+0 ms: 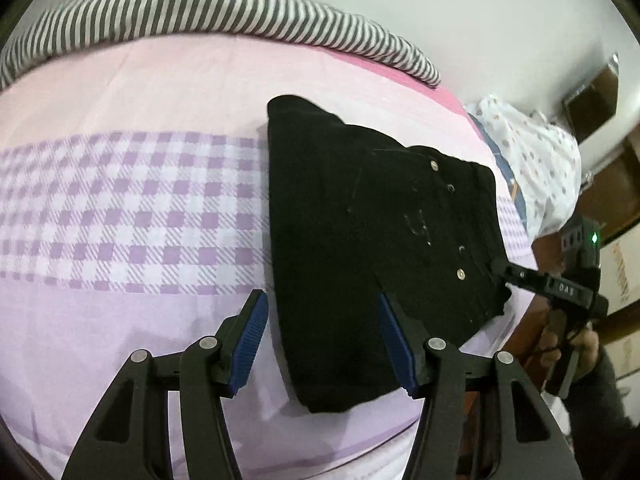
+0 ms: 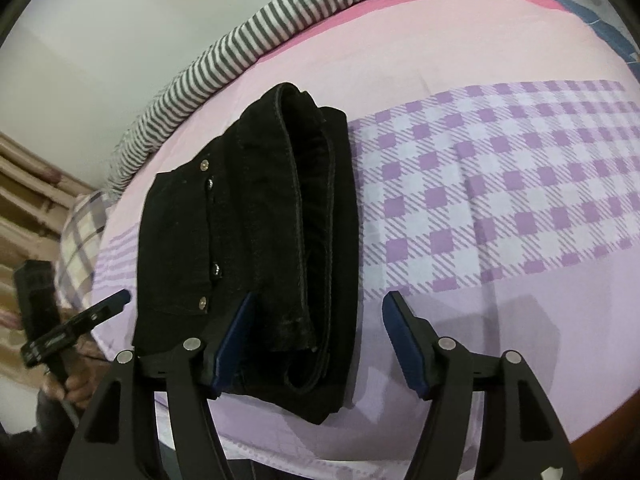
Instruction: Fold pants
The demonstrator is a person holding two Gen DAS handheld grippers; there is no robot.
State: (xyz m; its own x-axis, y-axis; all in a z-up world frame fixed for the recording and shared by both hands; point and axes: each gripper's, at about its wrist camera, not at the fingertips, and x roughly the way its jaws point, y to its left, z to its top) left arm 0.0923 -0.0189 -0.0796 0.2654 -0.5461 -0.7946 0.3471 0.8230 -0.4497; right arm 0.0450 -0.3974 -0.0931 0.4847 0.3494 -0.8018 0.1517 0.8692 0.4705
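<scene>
Left wrist view showed the black pants (image 1: 360, 240) already folded into a compact bundle, lying on the pink and lilac checked bed (image 1: 132, 216) near its front edge. The left tool (image 1: 320, 344) stood about half open over the bundle's near corner, its blue pads holding nothing. The right tool (image 1: 508, 270) reached in from the far side, its tip at the waistband edge; whether it touched the cloth could not be told there. In the right wrist view, the right tool (image 2: 316, 344) was likewise parted and empty, with the stacked layers of the pants (image 2: 256, 240) lying between and beneath its pads.

The likely risk was snagging: either tool, pulled away carelessly, might catch a top layer and drag the fold open. The loose layers at the bundle's open side looked ready to slide. A nudge toward the bed's edge might also tip the bundle off.
</scene>
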